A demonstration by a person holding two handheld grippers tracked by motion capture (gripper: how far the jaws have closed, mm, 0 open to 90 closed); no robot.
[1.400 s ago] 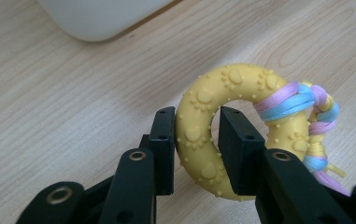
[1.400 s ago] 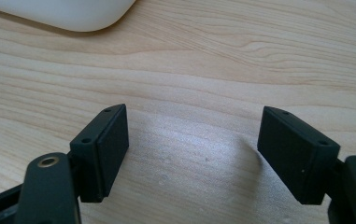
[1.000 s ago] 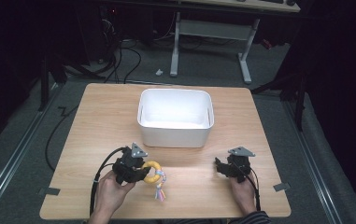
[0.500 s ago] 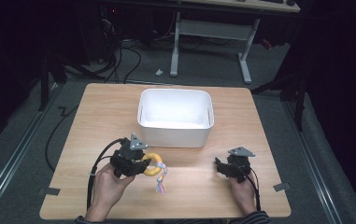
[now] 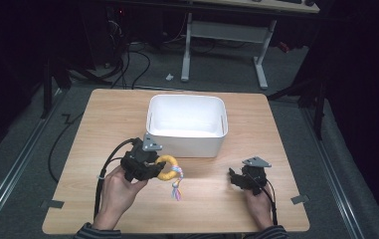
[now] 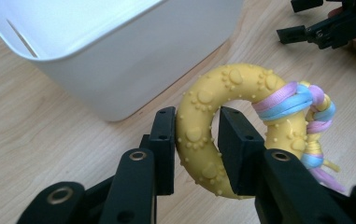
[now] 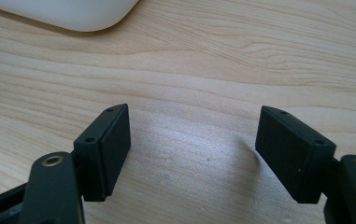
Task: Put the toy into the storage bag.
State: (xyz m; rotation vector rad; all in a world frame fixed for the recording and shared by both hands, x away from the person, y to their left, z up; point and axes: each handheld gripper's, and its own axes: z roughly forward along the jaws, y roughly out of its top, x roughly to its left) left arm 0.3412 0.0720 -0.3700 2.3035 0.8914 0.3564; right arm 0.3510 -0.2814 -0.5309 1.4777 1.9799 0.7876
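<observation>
Clearly the left gripper (image 6: 196, 140) is clamped on the yellow ring toy (image 6: 227, 126), its two black pads pinching the near arc of the ring from inside and outside, so the toy hangs off the table just in front of the white bin (image 5: 187, 124), with its pastel rope tail (image 5: 177, 185) dangling toward the wooden table (image 5: 286, 149). By contrast, the right gripper (image 7: 194, 149) rests low over bare wood to the right, jaws spread wide with nothing between them. Judging from how things lie, the job in hand is carrying the toy into the bin, which stands near the middle of the table with its near wall just beside the ring. Trouble could come from that closeness: if the ring goes forward before it is high enough, it may knock the near wall and push the bin. Also, the grip sits on one side of a knobbly, rounded ring, so the toy could swivel between the pads, and the loose rope strands may catch on the rim.
</observation>
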